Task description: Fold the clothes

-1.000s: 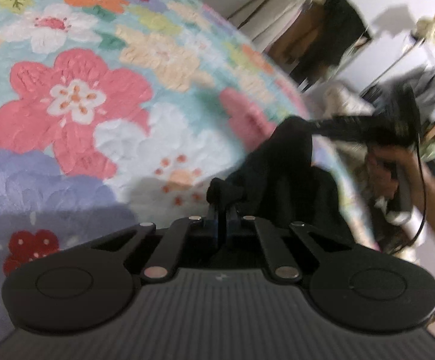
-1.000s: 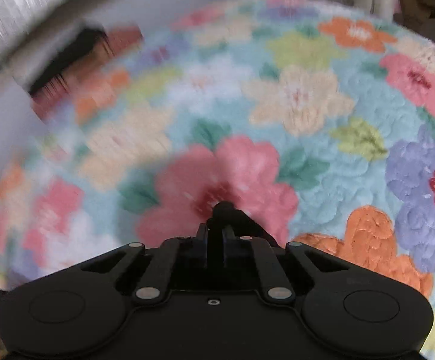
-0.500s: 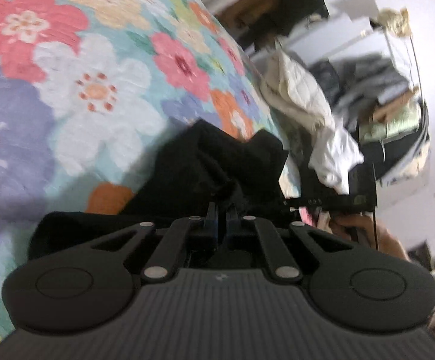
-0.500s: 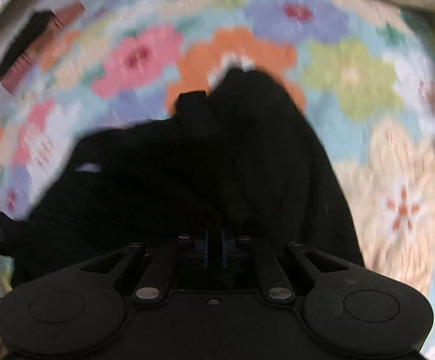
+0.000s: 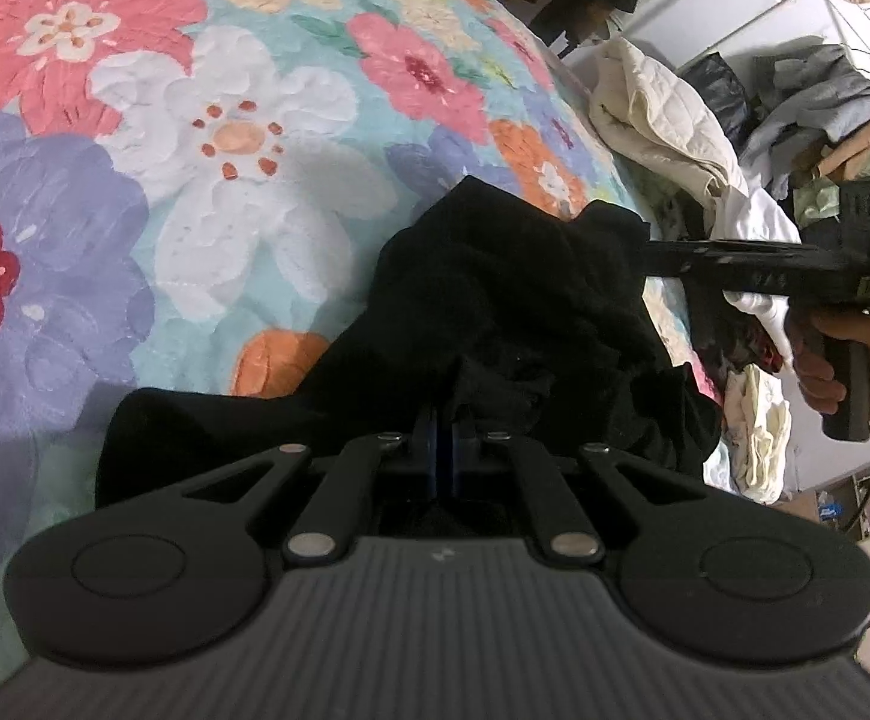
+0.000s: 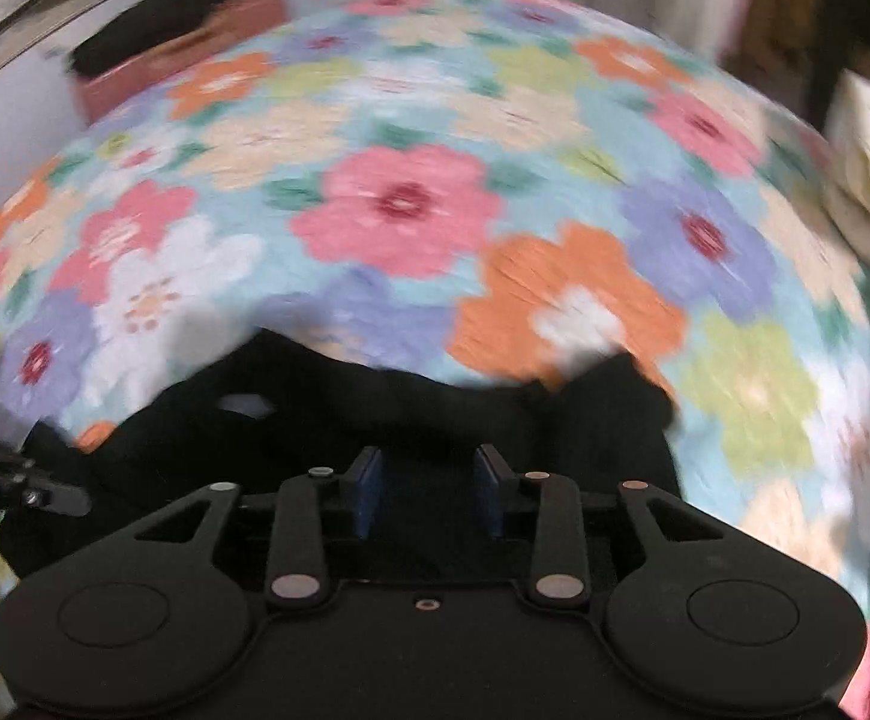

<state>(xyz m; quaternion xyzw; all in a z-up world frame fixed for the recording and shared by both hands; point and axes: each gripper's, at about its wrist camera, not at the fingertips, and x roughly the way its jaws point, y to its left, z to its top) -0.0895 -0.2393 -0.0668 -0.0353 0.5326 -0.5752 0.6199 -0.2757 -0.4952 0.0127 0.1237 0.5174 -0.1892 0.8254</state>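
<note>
My left tool (image 5: 444, 450) pinches the bunched black garment (image 5: 513, 288) at the bed (image 5: 225, 138) edge, right tool (image 6: 429, 489) spread above it; mid-layout I think, next needs flattening it on the quilt.

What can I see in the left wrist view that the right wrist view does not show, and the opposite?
Only the left wrist view shows the person's hand gripping the right gripper's handle, and the clothes pile beside the bed. Only the right wrist view shows the right gripper with its jaws apart, and a reddish box beyond the bed. Both show the black garment on the floral quilt.
</note>
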